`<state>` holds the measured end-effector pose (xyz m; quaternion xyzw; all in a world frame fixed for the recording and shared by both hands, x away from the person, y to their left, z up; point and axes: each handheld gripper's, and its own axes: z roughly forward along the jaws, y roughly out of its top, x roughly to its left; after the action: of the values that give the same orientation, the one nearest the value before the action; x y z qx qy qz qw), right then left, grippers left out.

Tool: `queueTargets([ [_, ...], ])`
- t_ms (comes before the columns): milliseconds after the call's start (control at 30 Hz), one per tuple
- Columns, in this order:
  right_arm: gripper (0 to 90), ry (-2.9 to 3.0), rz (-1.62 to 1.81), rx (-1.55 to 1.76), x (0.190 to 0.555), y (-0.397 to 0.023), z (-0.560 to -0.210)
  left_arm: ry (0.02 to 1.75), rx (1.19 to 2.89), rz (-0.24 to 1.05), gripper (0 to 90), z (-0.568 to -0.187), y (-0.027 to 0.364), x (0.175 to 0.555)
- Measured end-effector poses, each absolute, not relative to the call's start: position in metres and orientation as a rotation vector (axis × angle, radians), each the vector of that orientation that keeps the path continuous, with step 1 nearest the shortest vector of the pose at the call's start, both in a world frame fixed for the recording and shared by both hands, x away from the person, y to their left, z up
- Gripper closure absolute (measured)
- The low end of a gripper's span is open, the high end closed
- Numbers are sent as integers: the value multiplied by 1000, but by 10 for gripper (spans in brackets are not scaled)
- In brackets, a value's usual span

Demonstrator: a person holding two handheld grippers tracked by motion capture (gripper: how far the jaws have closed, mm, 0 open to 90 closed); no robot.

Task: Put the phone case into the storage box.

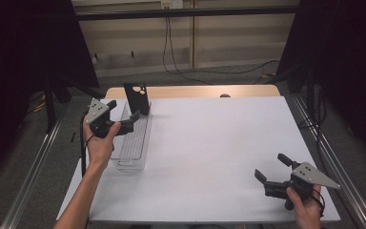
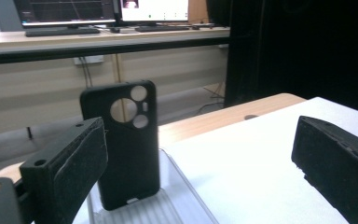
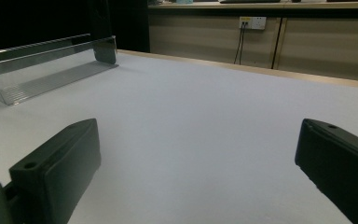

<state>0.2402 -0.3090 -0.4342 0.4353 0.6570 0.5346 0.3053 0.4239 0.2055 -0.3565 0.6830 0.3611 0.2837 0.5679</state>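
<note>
Even overhead light brightens the white table (image 1: 209, 157), while both side edges fall into darkness. The gripper views are soft, their near jaws blurred.

White table (image 1: 209, 157), wooden far edge (image 1: 195, 91), monitors (image 2: 154, 9), wall socket (image 3: 252, 22), floor cables (image 1: 181, 67).

Black phone case with round camera cutouts (image 3: 103, 28) cut off by top edge; clear ribbed plastic tray (image 2: 168, 205) cropped at bottom.
</note>
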Motion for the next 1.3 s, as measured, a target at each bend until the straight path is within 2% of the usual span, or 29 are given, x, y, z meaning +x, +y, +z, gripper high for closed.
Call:
queueTargets([
  [567, 0, 1739, 1418, 1145, 239, -309, -433, 852, 1616, 651, 33, -368, 210, 384],
  [1133, 0, 1744, 1409, 1150, 239, -308, -434, 925, 1550, 662, 36, -396, 219, 343],
  [1300, 0, 1743, 1413, 1146, 238, -308, -434, 901, 1586, 633, 36, -407, 223, 331],
])
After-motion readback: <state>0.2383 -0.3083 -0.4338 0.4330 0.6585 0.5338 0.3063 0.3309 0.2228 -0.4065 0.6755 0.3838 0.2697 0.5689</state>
